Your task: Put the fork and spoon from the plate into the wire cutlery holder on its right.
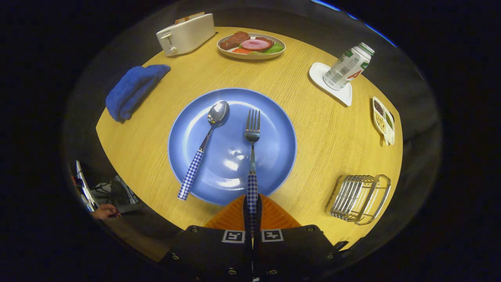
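- Gripper view: your gripper [252, 207] has its fingers pressed together on the checked handle of the fork [252, 156]; the handle's end is hidden between them.
- The fork's tines point away from you, over the middle of the blue plate [274, 117], and you hold the gripper low over the plate's near rim, pointing straight across the table [321, 129].
- The spoon [203, 147] lies on the plate left of the fork, its handle jutting past the near-left rim.
- The wire holder [360, 197] sits by the table's right edge, well apart from the plate.
- A hand [105, 211] shows past the table's near-left edge, mostly cut off.
- At the far edge: a toaster [186, 34] and a dish of food [251, 46].
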Tool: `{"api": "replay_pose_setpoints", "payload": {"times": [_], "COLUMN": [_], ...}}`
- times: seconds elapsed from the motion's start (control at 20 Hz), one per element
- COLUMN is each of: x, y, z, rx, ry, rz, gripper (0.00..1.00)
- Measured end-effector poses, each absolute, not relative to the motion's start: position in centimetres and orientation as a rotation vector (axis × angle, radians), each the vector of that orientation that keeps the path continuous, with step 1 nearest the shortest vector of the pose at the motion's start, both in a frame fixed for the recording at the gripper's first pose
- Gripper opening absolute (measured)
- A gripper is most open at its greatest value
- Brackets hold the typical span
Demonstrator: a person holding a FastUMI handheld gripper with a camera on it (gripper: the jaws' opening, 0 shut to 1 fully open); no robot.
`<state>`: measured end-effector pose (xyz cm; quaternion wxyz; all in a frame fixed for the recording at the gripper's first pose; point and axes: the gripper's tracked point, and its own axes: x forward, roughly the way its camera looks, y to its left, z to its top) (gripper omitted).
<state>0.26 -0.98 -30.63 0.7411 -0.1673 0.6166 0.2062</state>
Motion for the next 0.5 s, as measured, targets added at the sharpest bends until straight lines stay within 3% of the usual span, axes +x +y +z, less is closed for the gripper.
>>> {"api": "replay_pose_setpoints", "payload": {"times": [0.5], "x": [-2.5], "y": [-12.3], "z": [-24.0], "rx": [-0.554], "ry": [1.435], "rz": [0.483], "gripper": [0.01]}}
